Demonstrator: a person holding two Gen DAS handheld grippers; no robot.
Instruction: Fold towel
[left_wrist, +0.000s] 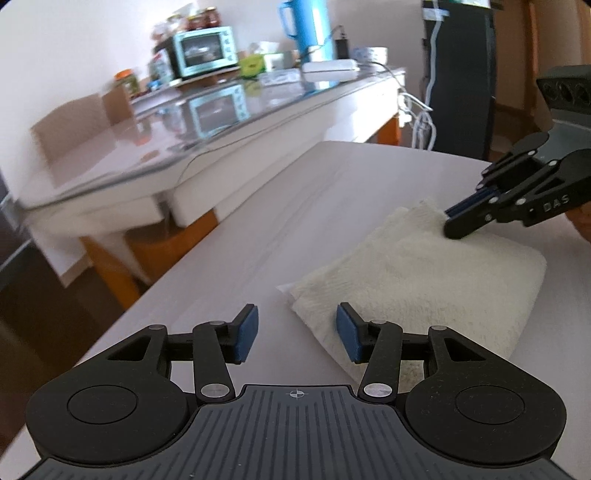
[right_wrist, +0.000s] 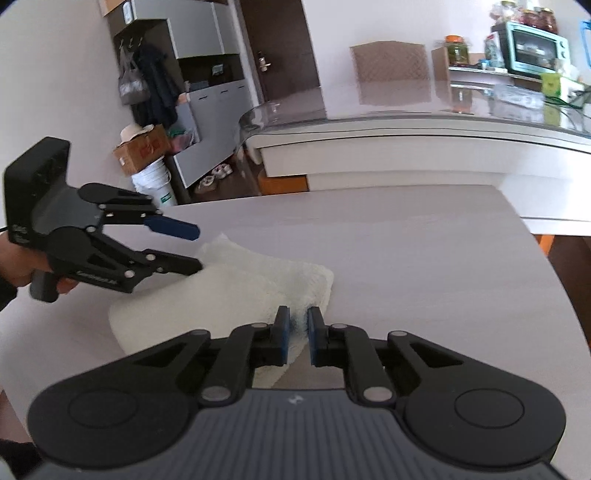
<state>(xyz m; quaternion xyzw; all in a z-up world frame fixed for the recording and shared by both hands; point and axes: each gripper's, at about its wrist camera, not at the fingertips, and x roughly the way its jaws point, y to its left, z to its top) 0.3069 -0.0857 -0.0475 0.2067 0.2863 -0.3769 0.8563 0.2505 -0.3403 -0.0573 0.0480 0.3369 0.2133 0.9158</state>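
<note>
Each view is taken low along its own gripper's fingers, close over the pale matte table (left_wrist: 258, 229). The folded white terry towel (left_wrist: 424, 273) and the glass-topped counter (right_wrist: 406, 110) are shared from opposite sides.

The pale, smooth-topped table (left_wrist: 280, 221) fills the middle and lower part of both views. One thing lies directly on it: a folded cream-white terry towel (left_wrist: 424, 280), at right in the left wrist view, lower centre in the right.
</note>
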